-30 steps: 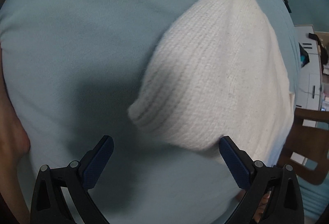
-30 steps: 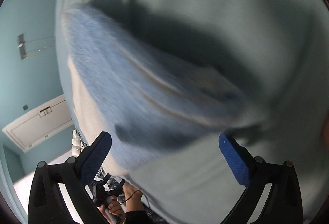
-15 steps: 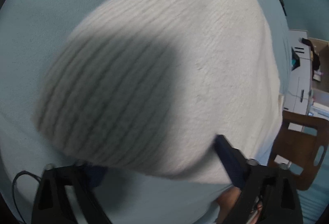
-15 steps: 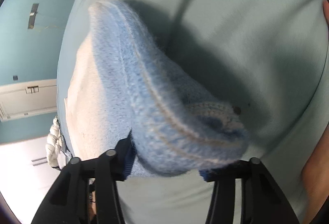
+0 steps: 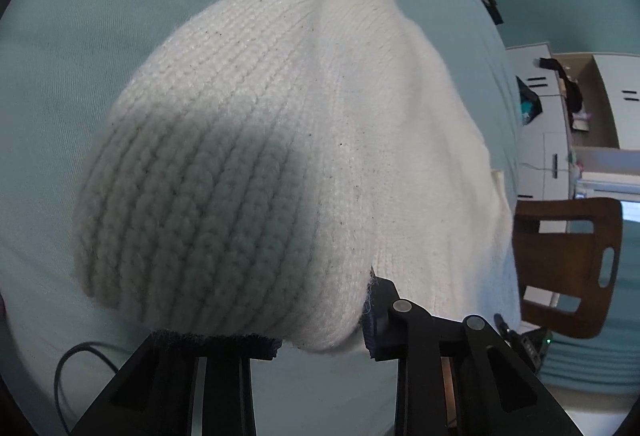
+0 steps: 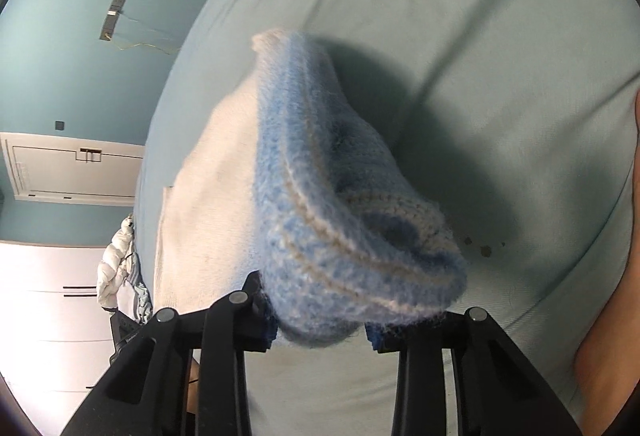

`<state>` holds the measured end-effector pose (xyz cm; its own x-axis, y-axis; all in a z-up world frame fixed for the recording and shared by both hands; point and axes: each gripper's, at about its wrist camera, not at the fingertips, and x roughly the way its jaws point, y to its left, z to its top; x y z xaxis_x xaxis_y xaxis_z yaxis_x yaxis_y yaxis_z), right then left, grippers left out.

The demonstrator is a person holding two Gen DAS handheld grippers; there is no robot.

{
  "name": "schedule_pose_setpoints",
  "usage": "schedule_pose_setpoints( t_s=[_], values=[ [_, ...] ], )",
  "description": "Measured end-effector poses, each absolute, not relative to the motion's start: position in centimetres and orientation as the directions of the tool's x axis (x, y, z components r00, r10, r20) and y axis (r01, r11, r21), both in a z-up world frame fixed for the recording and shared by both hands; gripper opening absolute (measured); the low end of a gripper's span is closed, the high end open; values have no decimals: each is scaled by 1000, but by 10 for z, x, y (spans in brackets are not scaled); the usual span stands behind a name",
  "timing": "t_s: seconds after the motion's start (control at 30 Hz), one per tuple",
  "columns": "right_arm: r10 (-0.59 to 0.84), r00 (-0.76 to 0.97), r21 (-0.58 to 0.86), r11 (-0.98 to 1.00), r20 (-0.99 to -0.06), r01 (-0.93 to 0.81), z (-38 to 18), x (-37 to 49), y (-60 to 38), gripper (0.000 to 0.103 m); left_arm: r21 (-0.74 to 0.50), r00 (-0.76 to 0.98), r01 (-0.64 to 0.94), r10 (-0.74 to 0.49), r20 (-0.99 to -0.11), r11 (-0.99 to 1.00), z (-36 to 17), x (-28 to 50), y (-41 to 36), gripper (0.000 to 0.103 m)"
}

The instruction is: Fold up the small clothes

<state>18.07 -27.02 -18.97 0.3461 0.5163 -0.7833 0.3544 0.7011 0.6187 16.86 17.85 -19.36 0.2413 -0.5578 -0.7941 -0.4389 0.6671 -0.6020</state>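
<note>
A small knit garment, white with a blue striped edge, hangs between my two grippers above a pale blue bed sheet (image 5: 80, 36). In the left wrist view its white ribbed side (image 5: 260, 156) fills the frame, and my left gripper (image 5: 320, 336) is shut on its lower edge. In the right wrist view the blue striped cuff (image 6: 344, 236) bulges toward the camera with the white part (image 6: 216, 196) behind it. My right gripper (image 6: 320, 332) is shut on the blue edge. The fingertips are mostly hidden by the knit.
A brown wooden chair (image 5: 560, 268) stands right of the bed, with white cabinets (image 5: 560, 140) behind it. A black cable (image 5: 68, 368) lies at lower left. A teal wall (image 6: 80, 36), white door (image 6: 60, 172) and a bundle of cloth (image 6: 120, 268) show in the right wrist view.
Both grippers went from open to shut on the garment's edge. The garment lifted off the sheet and now hangs close to both cameras.
</note>
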Motion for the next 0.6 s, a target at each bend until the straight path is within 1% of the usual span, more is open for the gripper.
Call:
schedule_pose_setpoints(
  t_s=[0.1,0.27,0.37,0.6],
  values=[
    [517,366,626,712,-774,318,-180,172,-274,26,-628,264,-403,-573,-776,666,-180,169,182,27],
    [510,354,604,757,-784,247,-145,148,-276,26,-638,261,-345,-583,-770,688,-150,163,179,26],
    [528,297,601,751,-795,274,-142,134,-276,26,-624,224,-327,-583,-781,710,-140,143,178,26],
    [521,128,529,768,-844,362,-139,107,-272,26,-564,75,-381,-584,-808,732,-141,94,167,26]
  ],
)
